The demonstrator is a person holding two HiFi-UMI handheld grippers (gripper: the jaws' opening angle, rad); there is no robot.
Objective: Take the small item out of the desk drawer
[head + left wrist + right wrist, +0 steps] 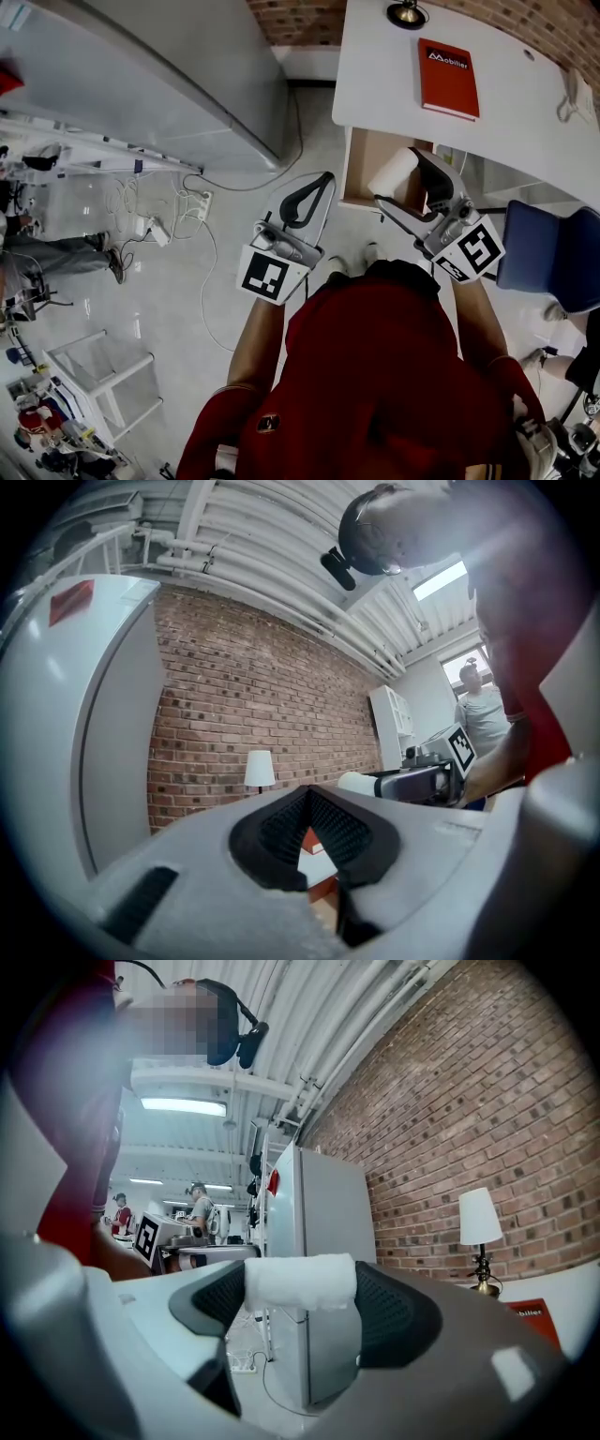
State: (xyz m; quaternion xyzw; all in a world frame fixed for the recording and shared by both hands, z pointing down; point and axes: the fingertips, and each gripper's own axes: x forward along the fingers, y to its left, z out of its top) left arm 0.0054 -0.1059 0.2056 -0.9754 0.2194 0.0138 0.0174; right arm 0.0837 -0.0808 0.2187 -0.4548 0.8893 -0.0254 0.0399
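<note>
My right gripper [405, 178] is shut on a small white roll [392, 172], held just above the open wooden desk drawer [360, 155]. In the right gripper view the roll [300, 1283] spans the gap between the two dark pads, raised in the air with the room behind it. My left gripper [326, 178] hovers over the floor left of the drawer. Its jaws meet at the tips with nothing between them, which the left gripper view confirms [307, 794]. That view also shows the right gripper with the roll [356, 783] off to its right.
The drawer hangs from a white desk [384, 84] carrying a red book [448, 78] and a lamp base [408, 13]. A blue chair [548, 248] stands at right. A large grey cabinet [159, 75] is at left, with a power strip and cables [192, 202] on the floor.
</note>
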